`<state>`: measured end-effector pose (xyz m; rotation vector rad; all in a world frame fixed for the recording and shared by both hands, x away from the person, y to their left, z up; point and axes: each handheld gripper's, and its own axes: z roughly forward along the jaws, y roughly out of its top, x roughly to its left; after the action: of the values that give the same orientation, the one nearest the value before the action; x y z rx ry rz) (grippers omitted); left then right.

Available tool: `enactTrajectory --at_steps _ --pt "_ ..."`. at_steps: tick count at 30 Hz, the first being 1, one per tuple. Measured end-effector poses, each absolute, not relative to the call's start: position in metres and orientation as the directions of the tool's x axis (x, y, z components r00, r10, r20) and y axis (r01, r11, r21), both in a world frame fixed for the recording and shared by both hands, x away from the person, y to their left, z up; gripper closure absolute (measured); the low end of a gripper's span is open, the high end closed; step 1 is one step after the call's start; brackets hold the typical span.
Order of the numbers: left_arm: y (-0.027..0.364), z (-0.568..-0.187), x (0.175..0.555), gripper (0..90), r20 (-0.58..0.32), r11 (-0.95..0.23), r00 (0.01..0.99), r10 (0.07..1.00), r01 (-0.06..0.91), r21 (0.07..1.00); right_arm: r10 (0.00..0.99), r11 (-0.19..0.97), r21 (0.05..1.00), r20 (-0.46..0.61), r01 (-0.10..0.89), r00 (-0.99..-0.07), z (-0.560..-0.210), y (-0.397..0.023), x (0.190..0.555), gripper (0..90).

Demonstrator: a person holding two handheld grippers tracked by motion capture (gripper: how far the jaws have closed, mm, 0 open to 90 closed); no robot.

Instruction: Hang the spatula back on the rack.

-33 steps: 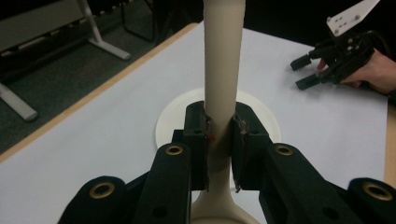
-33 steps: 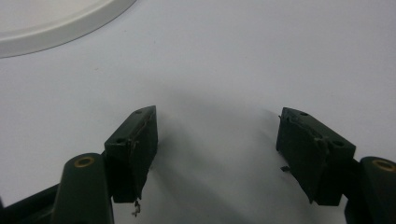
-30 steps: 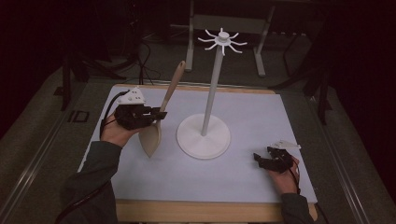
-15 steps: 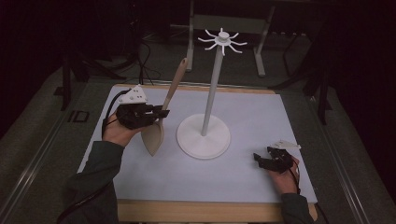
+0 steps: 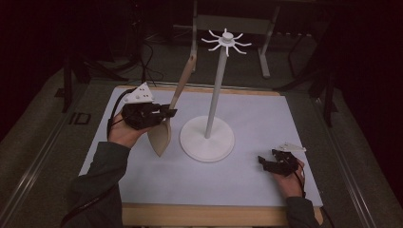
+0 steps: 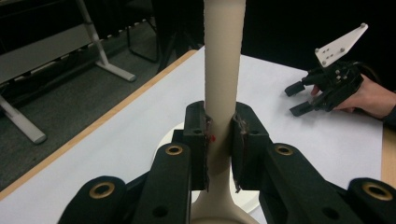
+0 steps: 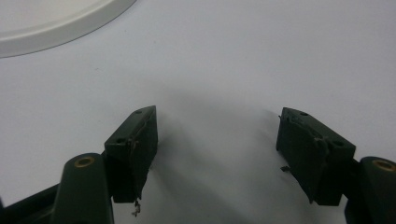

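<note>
A beige wooden spatula (image 5: 164,132) stands tilted, blade down and handle up toward the back. My left gripper (image 5: 167,113) is shut on its handle (image 6: 223,70) just above the blade. In the left gripper view the jaws clamp the handle from both sides. A white stand (image 5: 207,142) with a round base, a tall pole and short hooks at the top (image 5: 226,40) stands just right of the spatula. My right gripper (image 5: 263,162) rests low on the white mat at the front right, open with nothing between its fingers (image 7: 135,140). The stand's base rim (image 7: 56,28) lies ahead of it.
A white mat (image 5: 247,114) covers the wooden table, whose front edge (image 5: 209,214) runs near the person's sleeves. Dark floor, cables and metal frame legs (image 5: 266,52) lie beyond the table's back edge.
The left gripper and the spatula have shifted slightly; the handle's top has swung a little to the right, toward the stand's pole. The right gripper has stayed in place.
</note>
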<state>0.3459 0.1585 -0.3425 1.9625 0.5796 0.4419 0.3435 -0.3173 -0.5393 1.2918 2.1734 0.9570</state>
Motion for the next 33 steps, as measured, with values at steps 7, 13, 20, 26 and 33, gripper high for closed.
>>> enactTrajectory --at_steps 7,13,20,26,33 --pt "0.154 -0.337 0.345 78.4 0.069 -0.39 0.823 0.564 0.192 0.901 0.882 0.326 0.745 -0.018 0.582 -0.47 -0.539 -0.317 0.344 29.2" --pt "0.151 -0.333 0.345 78.4 0.075 -0.388 0.822 0.565 0.185 0.903 0.882 0.326 0.745 -0.018 0.582 -0.471 -0.539 -0.317 0.344 29.2" --pt "0.147 -0.328 0.345 78.4 0.084 -0.393 0.825 0.559 0.175 0.903 0.882 0.326 0.745 -0.018 0.582 -0.471 -0.539 -0.317 0.344 29.2" --pt "0.142 -0.325 0.347 78.4 0.096 -0.404 0.824 0.558 0.169 0.899 0.882 0.325 0.745 -0.017 0.582 -0.471 -0.539 -0.317 0.344 29.2" --pt "0.138 -0.322 0.35 78.4 0.095 -0.405 0.823 0.56 0.172 0.898 0.882 0.325 0.746 -0.016 0.582 -0.471 -0.539 -0.318 0.344 29.1"
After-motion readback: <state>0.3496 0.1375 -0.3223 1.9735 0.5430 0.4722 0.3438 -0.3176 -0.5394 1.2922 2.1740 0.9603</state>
